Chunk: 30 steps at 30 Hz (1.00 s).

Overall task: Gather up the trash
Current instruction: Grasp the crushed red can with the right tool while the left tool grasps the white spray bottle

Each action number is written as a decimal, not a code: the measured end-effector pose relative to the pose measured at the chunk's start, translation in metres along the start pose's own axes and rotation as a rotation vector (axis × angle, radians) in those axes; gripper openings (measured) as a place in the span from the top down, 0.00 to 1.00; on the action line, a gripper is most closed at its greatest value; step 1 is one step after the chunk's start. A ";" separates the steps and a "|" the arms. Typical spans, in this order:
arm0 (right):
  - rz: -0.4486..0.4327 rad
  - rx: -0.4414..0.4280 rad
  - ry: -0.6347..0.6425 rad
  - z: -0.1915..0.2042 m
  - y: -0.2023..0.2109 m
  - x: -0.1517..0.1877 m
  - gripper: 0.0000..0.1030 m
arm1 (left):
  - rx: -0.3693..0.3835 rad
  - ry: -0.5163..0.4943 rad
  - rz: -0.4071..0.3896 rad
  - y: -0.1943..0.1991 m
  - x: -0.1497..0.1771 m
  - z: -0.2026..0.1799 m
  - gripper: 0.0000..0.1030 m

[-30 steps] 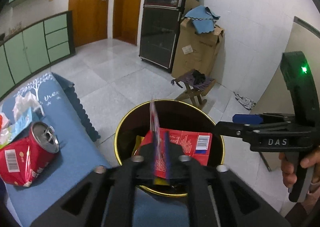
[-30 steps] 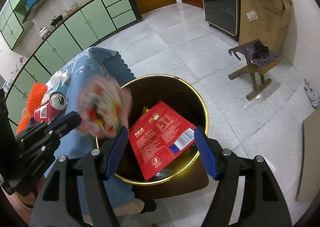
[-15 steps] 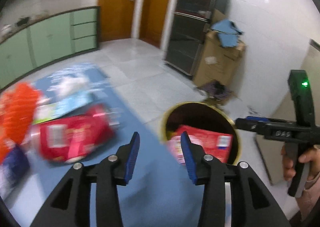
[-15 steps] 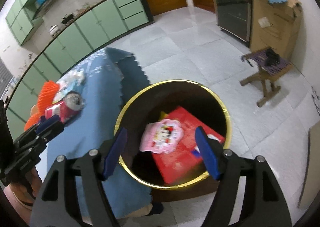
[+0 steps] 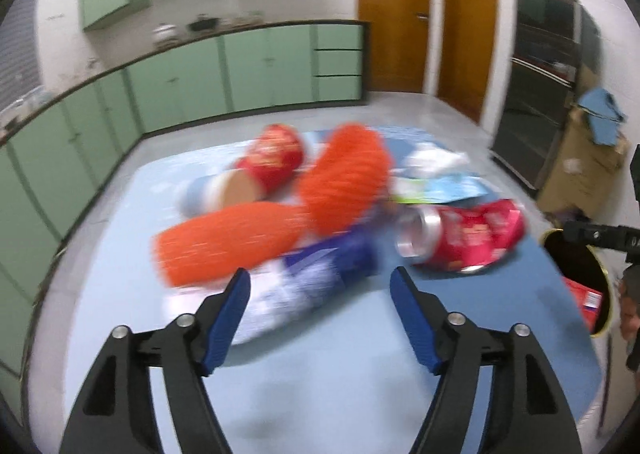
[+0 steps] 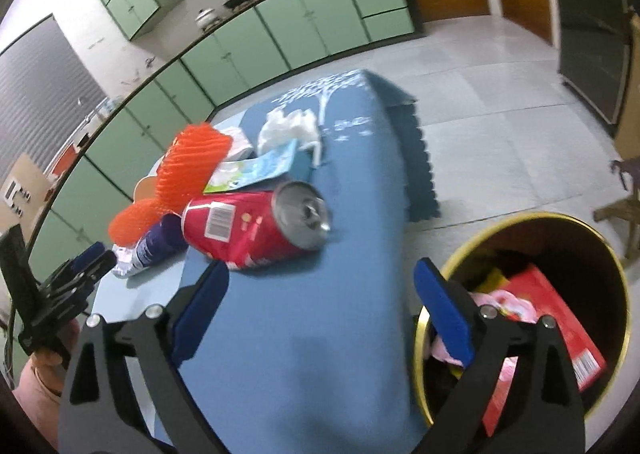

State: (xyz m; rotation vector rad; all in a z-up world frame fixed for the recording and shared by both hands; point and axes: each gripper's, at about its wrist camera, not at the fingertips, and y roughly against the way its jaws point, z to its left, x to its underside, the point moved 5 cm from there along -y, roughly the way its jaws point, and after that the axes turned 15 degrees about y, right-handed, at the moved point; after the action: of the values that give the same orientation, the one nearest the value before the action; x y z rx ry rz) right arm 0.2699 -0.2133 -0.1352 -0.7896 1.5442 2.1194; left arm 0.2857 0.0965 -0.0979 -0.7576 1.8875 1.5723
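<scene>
Trash lies on a blue-covered table [image 5: 360, 366]: a crushed red can [image 5: 460, 238] [image 6: 256, 230], orange foam nets [image 5: 288, 213] [image 6: 184, 173], a blue and white wrapper [image 5: 316, 278], a red cup [image 5: 272, 157], white tissue [image 6: 288, 125]. My left gripper [image 5: 320, 314] is open and empty, just short of the blue wrapper. My right gripper [image 6: 320, 306] is open and empty over the table edge, close to the red can. A gold-rimmed bin [image 6: 520, 221] beside the table holds a red packet [image 6: 560, 318] and a pink wrapper [image 6: 508, 306].
Green cabinets [image 5: 200, 69] line the far wall. Wooden doors [image 5: 392, 5], a dark cabinet [image 5: 536, 85] and a cardboard box [image 5: 584, 165] stand at the right. A small wooden stool [image 6: 624, 189] is on the tiled floor behind the bin.
Both grippers dropped their wrappers into the bin and opened. Both swung away from the bin toward the trash on the table.
</scene>
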 end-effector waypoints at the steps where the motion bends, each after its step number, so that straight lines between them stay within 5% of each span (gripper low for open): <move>1: 0.004 -0.008 0.009 0.002 -0.005 -0.003 0.10 | -0.021 0.006 -0.008 0.001 -0.002 0.008 0.28; 9: 0.055 -0.055 0.012 0.007 -0.052 -0.021 0.09 | -0.172 0.111 -0.039 0.005 -0.007 0.086 0.21; 24: 0.078 -0.084 0.040 0.018 -0.088 -0.036 0.08 | -0.134 0.187 0.012 -0.015 -0.002 0.107 0.19; 27: 0.084 -0.080 0.052 0.023 -0.092 -0.036 0.21 | -0.125 0.171 0.032 -0.025 -0.002 0.099 0.19; 30: 0.093 -0.077 0.041 0.022 -0.093 -0.036 0.46 | -0.110 0.176 0.060 -0.035 -0.001 0.094 0.22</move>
State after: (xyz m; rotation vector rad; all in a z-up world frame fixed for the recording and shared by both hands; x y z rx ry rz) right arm 0.3502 -0.1636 -0.1745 -0.8068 1.5560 2.2548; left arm 0.3174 0.1845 -0.1349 -0.9218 1.9767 1.7067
